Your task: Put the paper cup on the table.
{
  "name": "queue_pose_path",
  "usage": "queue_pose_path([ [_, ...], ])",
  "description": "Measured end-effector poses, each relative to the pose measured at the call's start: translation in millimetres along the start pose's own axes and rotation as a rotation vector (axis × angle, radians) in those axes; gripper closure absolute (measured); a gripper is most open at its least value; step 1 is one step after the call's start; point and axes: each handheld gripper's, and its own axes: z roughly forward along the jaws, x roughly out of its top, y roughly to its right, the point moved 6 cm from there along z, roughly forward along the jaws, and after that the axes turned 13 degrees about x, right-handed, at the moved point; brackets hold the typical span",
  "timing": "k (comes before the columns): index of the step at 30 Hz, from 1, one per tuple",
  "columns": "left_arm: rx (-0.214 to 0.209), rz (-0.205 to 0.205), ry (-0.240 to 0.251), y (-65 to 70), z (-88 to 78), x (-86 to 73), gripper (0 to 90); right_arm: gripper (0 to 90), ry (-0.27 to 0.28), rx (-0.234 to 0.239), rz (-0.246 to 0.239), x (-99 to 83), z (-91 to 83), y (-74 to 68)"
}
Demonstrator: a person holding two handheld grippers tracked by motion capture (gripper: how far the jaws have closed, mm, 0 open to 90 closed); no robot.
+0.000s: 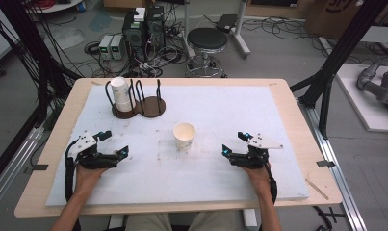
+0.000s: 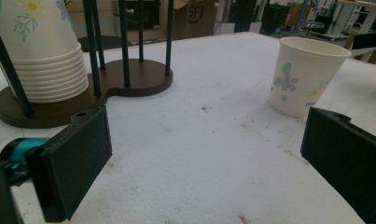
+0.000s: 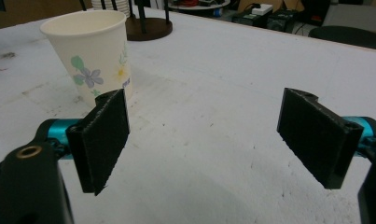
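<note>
Left tongs (image 1: pixel 118 144): lower left of the high view, low over the surface, jaws spread wide with nothing between them.
Right tongs (image 1: pixel 234 142): lower right of the high view, jaws likewise wide apart and empty, pointing toward the middle of the frame.
Surface (image 1: pixel 278 120): white padded sheet on a wooden top; bare between both tongs, lightly stained near the middle.
Paper cup (image 1: pixel 184 134): stands upright, mouth up, at the centre of the high view, between the two tongs and a little beyond them, touching neither.
Cup handling: it looks thin-walled, light and empty, so it likely tips at a nudge and crushes under a hard squeeze.
Where to hold: the side wall just under the rolled rim seems stiffest; a gentle pinch across it, or one jaw inside the mouth and one outside.
Cup holder (image 1: pixel 150 107): dark wooden base with upright rods, upper left of the high view, well beyond the single cup.
Cup stack (image 1: pixel 122 94): nested upside down inside the holder's left ring of rods; the right ring stands empty.
Open room: wide bare sheet right of the cup and toward the far edge; the rods crowd any approach at the holder.
Edges: wooden border all round, floor clutter and a stool (image 1: pixel 207 41) beyond the far side.
</note>
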Motion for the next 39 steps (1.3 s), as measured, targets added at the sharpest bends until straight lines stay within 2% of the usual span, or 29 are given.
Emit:
queue_pose_path([
  [3,0.001,-0.004,0.000,-0.1,0.2,0.1,1.9,17.2,-0.003,-0.009,-0.002,-2.7,-2.2,0.7],
  [11,0.002,0.004,-0.004,0.0,0.1,-0.2,1.9,17.2,0.041,-0.013,0.023,-4.1,-9.6,4.8],
  [39,0.001,0.008,0.006,1.2,-0.5,-0.1,1.9,17.2,0.017,-0.028,0.007,-5.4,-7.5,3.2],
])
